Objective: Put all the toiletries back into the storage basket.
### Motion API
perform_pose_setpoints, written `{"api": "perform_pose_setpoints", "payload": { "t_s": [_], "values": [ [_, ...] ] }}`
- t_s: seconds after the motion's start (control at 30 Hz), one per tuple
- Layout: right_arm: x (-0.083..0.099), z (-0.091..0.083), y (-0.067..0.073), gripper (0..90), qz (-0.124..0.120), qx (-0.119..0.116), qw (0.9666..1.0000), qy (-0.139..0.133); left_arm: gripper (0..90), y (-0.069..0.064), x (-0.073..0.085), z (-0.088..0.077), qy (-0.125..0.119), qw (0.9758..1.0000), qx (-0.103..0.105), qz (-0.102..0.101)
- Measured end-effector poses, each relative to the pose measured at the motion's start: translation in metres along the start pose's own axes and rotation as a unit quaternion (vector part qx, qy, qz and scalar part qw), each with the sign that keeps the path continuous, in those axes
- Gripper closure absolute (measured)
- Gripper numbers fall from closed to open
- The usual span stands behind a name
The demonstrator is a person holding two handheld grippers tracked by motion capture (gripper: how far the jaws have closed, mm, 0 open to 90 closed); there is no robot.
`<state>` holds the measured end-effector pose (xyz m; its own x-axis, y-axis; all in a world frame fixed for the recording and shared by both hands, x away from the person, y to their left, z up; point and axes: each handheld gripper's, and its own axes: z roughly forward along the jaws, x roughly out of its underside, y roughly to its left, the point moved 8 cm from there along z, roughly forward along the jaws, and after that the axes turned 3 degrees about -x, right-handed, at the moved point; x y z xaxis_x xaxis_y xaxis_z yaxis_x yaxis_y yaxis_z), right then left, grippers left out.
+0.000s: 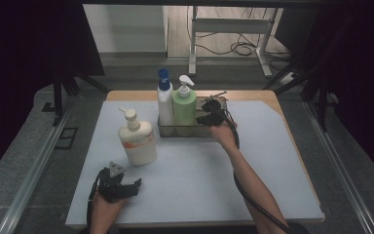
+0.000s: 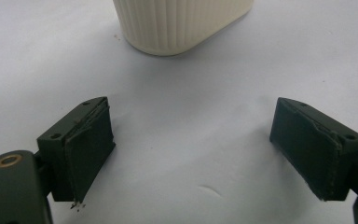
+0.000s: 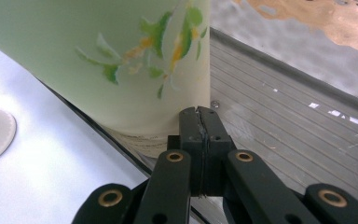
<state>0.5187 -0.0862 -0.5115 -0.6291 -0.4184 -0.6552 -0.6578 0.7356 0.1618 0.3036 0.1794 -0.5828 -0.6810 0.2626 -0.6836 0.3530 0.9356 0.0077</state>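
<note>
Nearest, at the table's front edge: left gripper (image 1: 135, 185), jaws spread wide, nothing between them, resting on the pale blue-grey mat (image 1: 185, 170). Just beyond it: cream pump bottle (image 1: 137, 138), upright on the mat, its ribbed base close ahead of the jaws in the left gripper view. Farther back: clear tray (image 1: 209, 130) holding a white bottle with blue cap (image 1: 164, 100) and a green pump bottle (image 1: 184, 102), side by side. Right gripper (image 1: 205, 118): jaws pressed together, empty, at the tray's rim just beside the green pump bottle.
</note>
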Motion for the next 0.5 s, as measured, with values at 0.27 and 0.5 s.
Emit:
{"api": "perform_pose_setpoints", "payload": {
  "t_s": [0.27,0.5],
  "values": [
    [0.0006,-0.001,-0.0016,85.2,0.0,-0.001,1.0,-0.003,12.7,0.0,0.0,0.0,0.0,1.0,0.0,0.0],
    [0.0019,-0.005,-0.0025,80.7,-0.003,-0.001,1.0,-0.009,12.7,-0.0001,0.0,0.0,0.0,1.0,-0.001,0.0]
  ]
}}
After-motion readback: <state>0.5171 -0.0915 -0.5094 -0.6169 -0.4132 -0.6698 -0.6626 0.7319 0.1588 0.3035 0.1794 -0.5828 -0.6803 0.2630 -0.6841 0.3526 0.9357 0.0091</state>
